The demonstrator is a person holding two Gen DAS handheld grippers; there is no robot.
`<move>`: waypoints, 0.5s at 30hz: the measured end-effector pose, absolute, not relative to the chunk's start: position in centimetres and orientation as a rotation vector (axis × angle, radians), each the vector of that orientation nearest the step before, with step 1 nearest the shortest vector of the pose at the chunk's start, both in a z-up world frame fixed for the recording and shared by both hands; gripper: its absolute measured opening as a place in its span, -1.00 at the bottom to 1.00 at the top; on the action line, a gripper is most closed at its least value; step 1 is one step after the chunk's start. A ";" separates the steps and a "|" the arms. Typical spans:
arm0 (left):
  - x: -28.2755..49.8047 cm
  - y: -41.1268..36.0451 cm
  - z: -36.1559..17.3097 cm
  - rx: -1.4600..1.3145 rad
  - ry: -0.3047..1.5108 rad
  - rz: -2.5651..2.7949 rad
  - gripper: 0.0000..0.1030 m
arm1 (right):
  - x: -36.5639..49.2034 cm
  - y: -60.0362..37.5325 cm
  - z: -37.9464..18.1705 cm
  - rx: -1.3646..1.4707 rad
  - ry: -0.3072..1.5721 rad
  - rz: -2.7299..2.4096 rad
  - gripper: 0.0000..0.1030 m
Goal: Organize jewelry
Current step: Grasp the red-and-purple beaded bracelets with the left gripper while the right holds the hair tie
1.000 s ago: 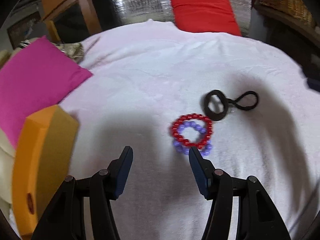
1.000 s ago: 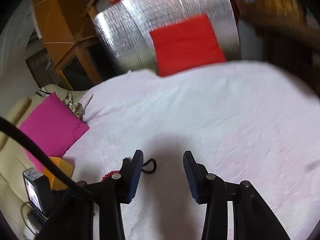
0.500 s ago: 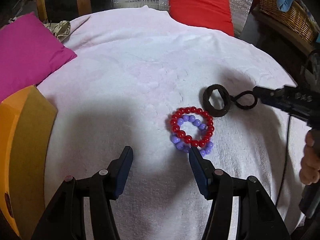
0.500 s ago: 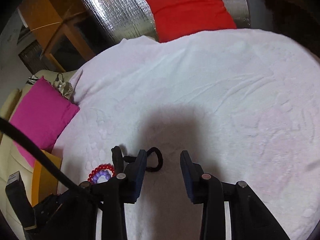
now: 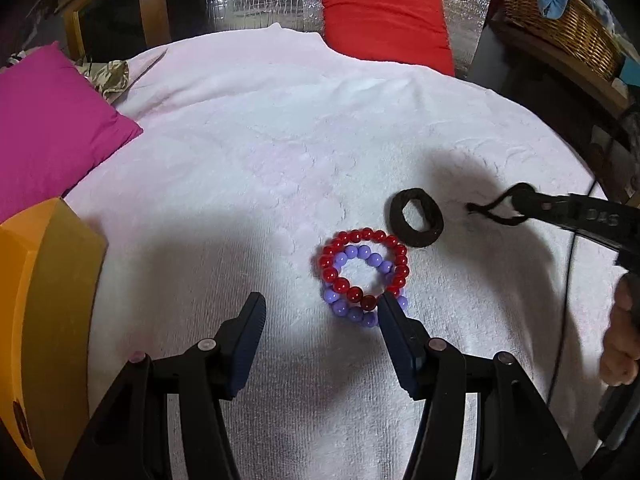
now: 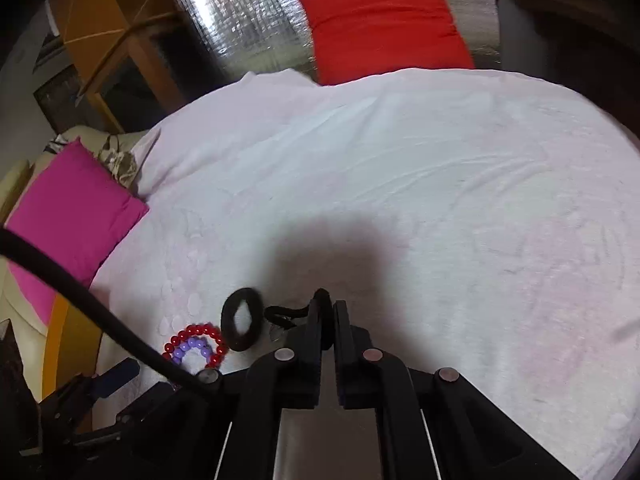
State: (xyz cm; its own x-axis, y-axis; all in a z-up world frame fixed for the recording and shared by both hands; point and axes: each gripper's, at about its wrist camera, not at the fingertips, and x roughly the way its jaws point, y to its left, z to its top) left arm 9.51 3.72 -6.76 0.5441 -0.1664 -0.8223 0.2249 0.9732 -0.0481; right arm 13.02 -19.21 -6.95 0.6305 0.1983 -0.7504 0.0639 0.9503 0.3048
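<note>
A red bead bracelet (image 5: 362, 266) lies over a purple bead bracelet (image 5: 352, 314) on the white towel (image 5: 280, 152). My left gripper (image 5: 322, 314) hovers open just in front of them, its right finger beside the purple beads, nothing between the jaws. A thick black hair tie (image 5: 416, 218) lies just behind the bracelets. My right gripper (image 6: 326, 308) is shut on a thin black hair tie (image 6: 286, 314), pinching its right end against the towel. In the left wrist view the right gripper (image 5: 524, 200) reaches in from the right, with the thin hair tie (image 5: 486, 212) trailing left from its tips.
An orange box (image 5: 48, 320) stands at the towel's left edge, a pink cushion (image 5: 44, 128) behind it. A red cushion (image 5: 384, 20) leans on a silver foil panel at the back. A wicker basket (image 5: 560, 28) sits far right. A person's hand (image 5: 618, 340) holds the right gripper.
My right gripper came down to the thin black hair tie and shut on it. The left gripper stayed open in front of the bracelets.
</note>
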 end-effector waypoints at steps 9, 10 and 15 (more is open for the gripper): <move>9.8 2.8 -7.4 0.043 0.987 -0.261 0.37 | 11.3 -21.4 -7.4 0.353 0.939 0.028 -0.89; 10.0 2.6 -7.4 0.038 0.982 -0.268 0.37 | 11.1 -21.4 -7.6 0.354 0.947 0.029 -0.89; 10.8 1.2 -7.9 0.031 0.973 -0.282 0.44 | 11.1 -21.0 -8.1 0.353 0.960 0.033 -0.88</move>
State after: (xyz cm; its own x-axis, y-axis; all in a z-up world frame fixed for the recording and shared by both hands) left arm 10.81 1.24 -7.93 0.5291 -0.2222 -0.8190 0.2503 0.9630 -0.0996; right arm 11.07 -21.03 -8.15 0.5776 0.1825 -0.7957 0.1282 0.9423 0.3092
